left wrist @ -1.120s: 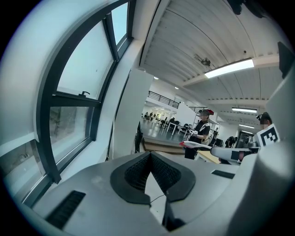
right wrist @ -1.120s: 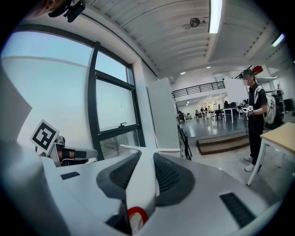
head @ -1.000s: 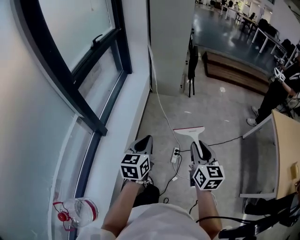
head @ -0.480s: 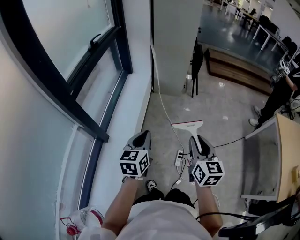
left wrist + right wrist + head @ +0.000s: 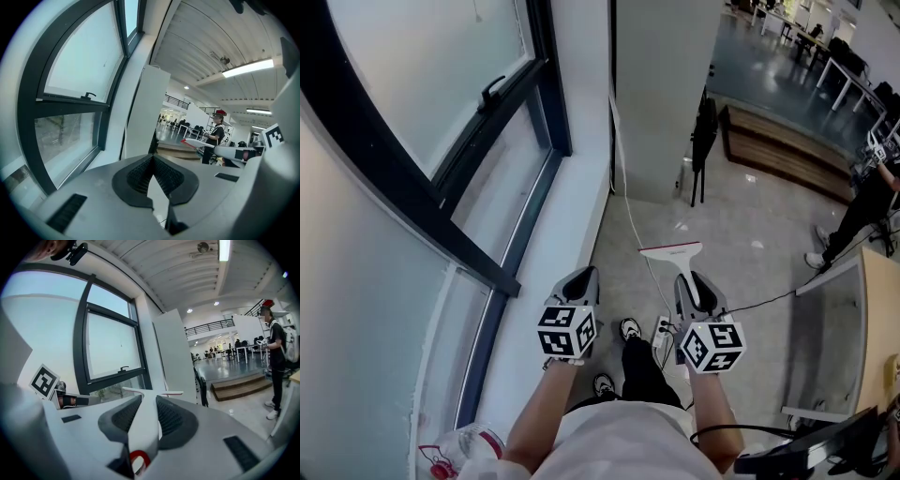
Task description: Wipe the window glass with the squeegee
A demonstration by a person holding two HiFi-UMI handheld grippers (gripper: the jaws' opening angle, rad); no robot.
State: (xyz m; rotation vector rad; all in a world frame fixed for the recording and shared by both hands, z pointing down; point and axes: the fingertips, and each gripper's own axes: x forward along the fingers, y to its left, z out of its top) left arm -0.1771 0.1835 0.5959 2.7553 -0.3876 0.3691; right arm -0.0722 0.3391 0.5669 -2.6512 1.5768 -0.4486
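Note:
The window glass (image 5: 441,56) sits in a dark frame at my left, with a lower pane (image 5: 499,183) under a latch handle (image 5: 492,91). A white squeegee (image 5: 673,251) with a red-edged blade points forward over the floor. My right gripper (image 5: 692,279) is shut on its handle, and the blade (image 5: 151,392) shows past the jaws in the right gripper view. My left gripper (image 5: 584,275) hangs beside the white sill, shut with nothing in it; its pads (image 5: 140,174) meet at the tip. Both grippers are apart from the glass.
A clear bottle with a red cap (image 5: 455,448) stands on the sill near me. A power strip (image 5: 664,328) and cable (image 5: 628,211) lie on the floor. A white pillar (image 5: 661,94), a dark chair (image 5: 703,141), a wooden step (image 5: 787,145), a table (image 5: 879,319) and a person (image 5: 872,202) are ahead and right.
The view has moved forward along the window; the bottle has slid toward the lower edge and a foot now shows between the grippers. Both grippers keep their pose, squeegee still held.

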